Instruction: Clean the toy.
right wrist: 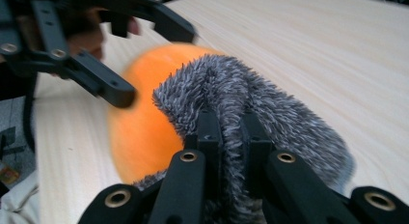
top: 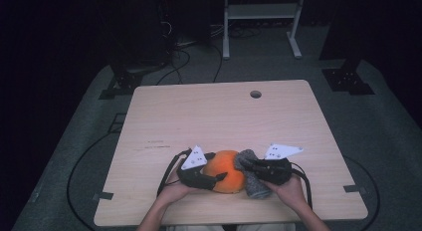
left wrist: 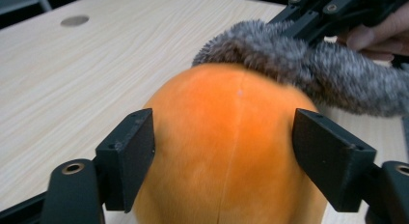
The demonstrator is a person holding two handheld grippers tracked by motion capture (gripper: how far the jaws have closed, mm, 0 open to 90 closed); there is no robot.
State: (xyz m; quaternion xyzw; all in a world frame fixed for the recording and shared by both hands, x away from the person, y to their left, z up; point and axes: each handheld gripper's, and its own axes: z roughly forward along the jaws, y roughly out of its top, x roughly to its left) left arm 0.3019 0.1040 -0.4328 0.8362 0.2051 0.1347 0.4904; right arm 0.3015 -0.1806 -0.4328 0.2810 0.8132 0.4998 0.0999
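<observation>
A round orange plush ball [top: 225, 170] of soft velvety fabric sits on the pale wood-grain surface [top: 219, 116], close to its near edge at about 6 o'clock in the high view. Draped against the ball's 3 o'clock side, and curling up over its top, is a shaggy grey fur piece [top: 252, 177], long-piled and mottled.

The left tongs [top: 222, 177] come in from 9 o'clock. In the left gripper view their two black jaws stand spread on either side of the ball [left wrist: 226, 147], one at its 9 o'clock flank and one at its 3 o'clock flank, both right at the plush; whether the pads press into the fabric I cannot tell.

The right tongs [top: 249, 166] come in from 3 o'clock, held by a hand [top: 290, 190] at the surface's near edge. In the right gripper view their jaws are pressed nearly together, pinching a fold of the grey fur [right wrist: 241, 103] between them, with pile bulging out on both sides. Beyond the fur the orange ball [right wrist: 144, 122] shows at 9 o'clock.

A round cable hole [top: 256, 94] lies in the surface at 12 o'clock, well apart from the ball.
</observation>
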